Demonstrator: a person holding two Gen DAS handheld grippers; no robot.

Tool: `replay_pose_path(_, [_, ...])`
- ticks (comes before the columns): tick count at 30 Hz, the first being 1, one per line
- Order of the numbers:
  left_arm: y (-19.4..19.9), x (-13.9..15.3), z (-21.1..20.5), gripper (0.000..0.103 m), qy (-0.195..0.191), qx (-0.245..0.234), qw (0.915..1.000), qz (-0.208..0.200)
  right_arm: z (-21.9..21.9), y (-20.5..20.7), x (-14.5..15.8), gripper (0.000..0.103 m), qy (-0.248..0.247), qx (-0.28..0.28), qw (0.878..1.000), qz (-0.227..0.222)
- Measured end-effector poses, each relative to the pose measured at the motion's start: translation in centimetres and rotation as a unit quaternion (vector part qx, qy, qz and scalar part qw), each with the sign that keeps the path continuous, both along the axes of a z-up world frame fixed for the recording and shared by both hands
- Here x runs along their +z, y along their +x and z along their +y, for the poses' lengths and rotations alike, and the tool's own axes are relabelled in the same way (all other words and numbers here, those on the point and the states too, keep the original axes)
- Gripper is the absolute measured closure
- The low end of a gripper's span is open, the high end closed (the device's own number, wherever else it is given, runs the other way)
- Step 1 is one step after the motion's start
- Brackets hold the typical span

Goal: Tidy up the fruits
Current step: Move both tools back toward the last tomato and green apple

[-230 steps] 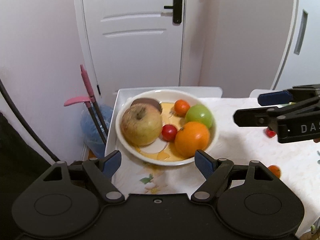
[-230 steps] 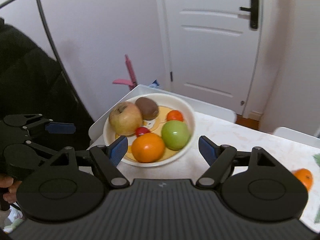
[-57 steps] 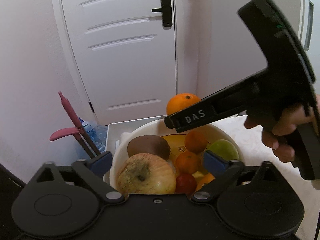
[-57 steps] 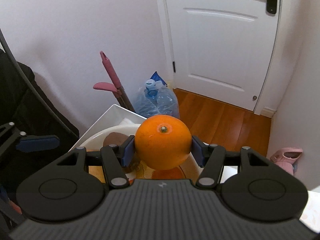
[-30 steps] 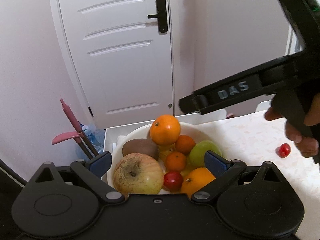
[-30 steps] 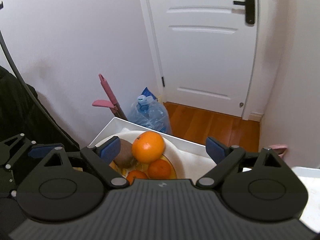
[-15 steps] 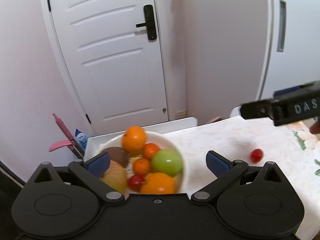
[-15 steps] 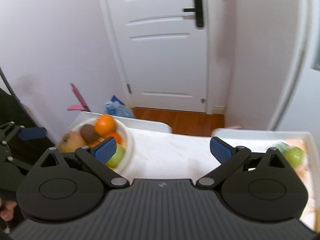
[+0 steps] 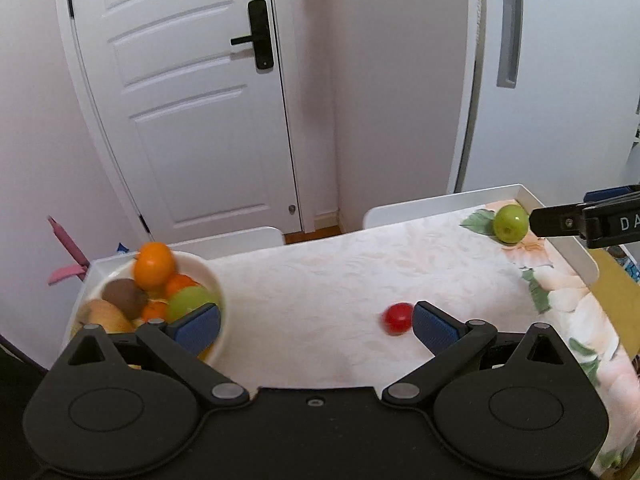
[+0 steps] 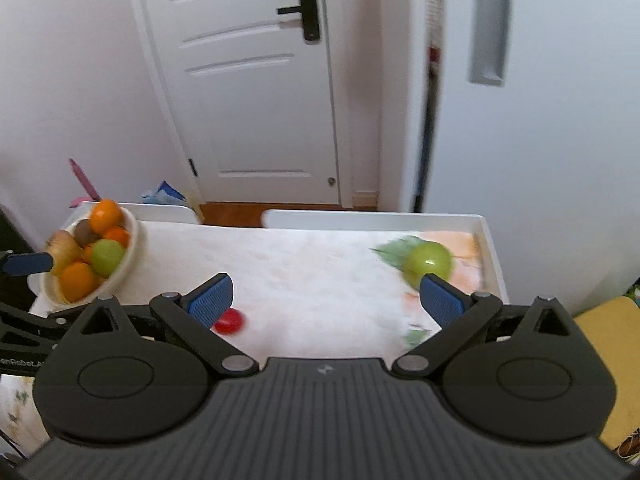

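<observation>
Both grippers are spread wide and hold nothing; 2 fruits lie outside the bowl [image 9: 216, 286]; the green apple [image 10: 427, 264] lies far from the bowl, just ahead of the right gripper [image 10: 326, 294]; the red tomato [image 9: 397, 318] sits nearer the left gripper [image 9: 316, 322].

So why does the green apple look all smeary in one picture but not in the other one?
In the right wrist view the green apple and the small red fruit are streaked by motion blur, so that camera was probably moving. In the left wrist view the same apple is fairly sharp, though the bowl is slightly smeared. In both views the fisheye lens bends the door frame.
</observation>
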State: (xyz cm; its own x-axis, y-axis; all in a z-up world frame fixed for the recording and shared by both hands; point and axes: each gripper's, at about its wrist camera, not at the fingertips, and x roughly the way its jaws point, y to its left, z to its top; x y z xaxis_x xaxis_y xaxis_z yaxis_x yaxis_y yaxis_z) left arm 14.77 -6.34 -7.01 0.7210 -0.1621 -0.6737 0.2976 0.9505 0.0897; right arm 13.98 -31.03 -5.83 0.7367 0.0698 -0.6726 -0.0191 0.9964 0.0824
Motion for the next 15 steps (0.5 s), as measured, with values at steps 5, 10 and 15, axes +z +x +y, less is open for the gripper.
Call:
replay_pose_path(5, [0.9,-1.7,-3.8,0.000,-0.001,0.019,0.9997,0.012,-3.5,1.3,-1.7,0.000,-0.023,0.005,1.000,0.012])
replay_pose_path(10, [2.3,-3.8,-6.7,0.003,0.003,0.048,0.9987,0.017,-5.9,3.0,-3.9,0.000,-0.034,0.024,0.999,0.021])
replay_pose_path(15, [3.8,-6.4,-8.6,0.016,0.007,0.079,0.9961,0.038,-7.3,4.9,-6.0,0.000,-0.031,0.038,0.998,0.031])
